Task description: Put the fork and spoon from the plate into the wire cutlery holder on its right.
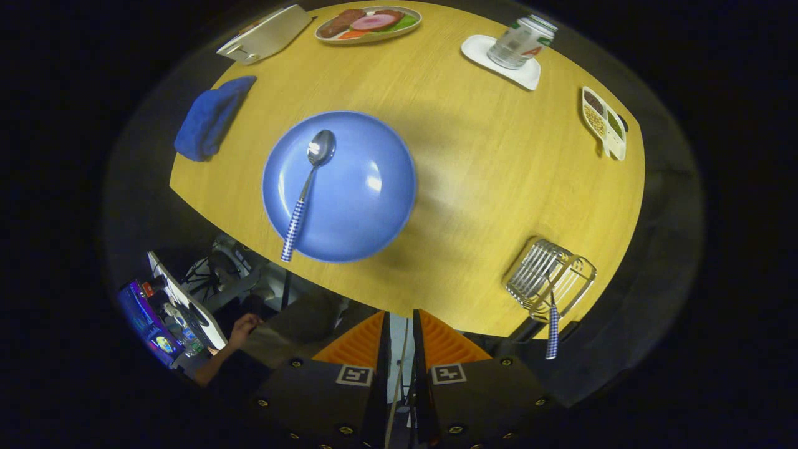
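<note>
While the gripper [401, 340] was held high above the table [486, 187], its fingers were seen drawn almost together with a thin gap between them and nothing gripped.

Gripper view, items placed relative to the blue plate [355, 206]:
- Spoon [307, 190]: lay on the plate's left half, bowl towards the far side, its checked handle overhanging the near rim.
- Wire cutlery holder [548, 280]: stood well to the right of the plate, near the table's near edge, and appeared tilted or tipped on its side.
- Fork [552, 327]: judged to be the checked handle already lodged in the holder, protruding beyond the table's edge; its tines could not be made out.
- Blue cloth [209, 118]: left of the plate, at the table's edge.
- Food platter [368, 24], white box [265, 34], can [520, 40] on a white coaster [499, 59], divided dish [603, 121]: all well beyond the plate.

Risks, as judged: the spoon's slim handle could be pinched off-centre and swing or slip. The plate could be nudged by the fingers. The holder could be tipped or pushed off the near edge by a careless insertion, and the overhanging fork dislodged with it.
</note>
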The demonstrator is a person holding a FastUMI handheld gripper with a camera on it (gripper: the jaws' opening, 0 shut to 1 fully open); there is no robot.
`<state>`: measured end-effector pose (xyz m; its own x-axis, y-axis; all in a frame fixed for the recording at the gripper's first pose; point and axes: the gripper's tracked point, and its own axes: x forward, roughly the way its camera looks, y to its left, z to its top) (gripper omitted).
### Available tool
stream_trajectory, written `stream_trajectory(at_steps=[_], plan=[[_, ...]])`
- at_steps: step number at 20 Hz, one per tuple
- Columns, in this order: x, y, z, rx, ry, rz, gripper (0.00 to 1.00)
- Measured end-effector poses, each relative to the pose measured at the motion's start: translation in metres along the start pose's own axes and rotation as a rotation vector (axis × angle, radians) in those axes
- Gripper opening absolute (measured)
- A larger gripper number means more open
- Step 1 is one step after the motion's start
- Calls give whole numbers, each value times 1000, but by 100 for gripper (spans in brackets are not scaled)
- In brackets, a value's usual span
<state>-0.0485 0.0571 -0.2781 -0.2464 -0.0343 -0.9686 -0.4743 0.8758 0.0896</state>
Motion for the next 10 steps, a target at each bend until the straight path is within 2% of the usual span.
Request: stream_trajectory(at_steps=[5,10], plan=[[25,52,17,-6,6,57,20],[43,75,31,29,5,79,20]])
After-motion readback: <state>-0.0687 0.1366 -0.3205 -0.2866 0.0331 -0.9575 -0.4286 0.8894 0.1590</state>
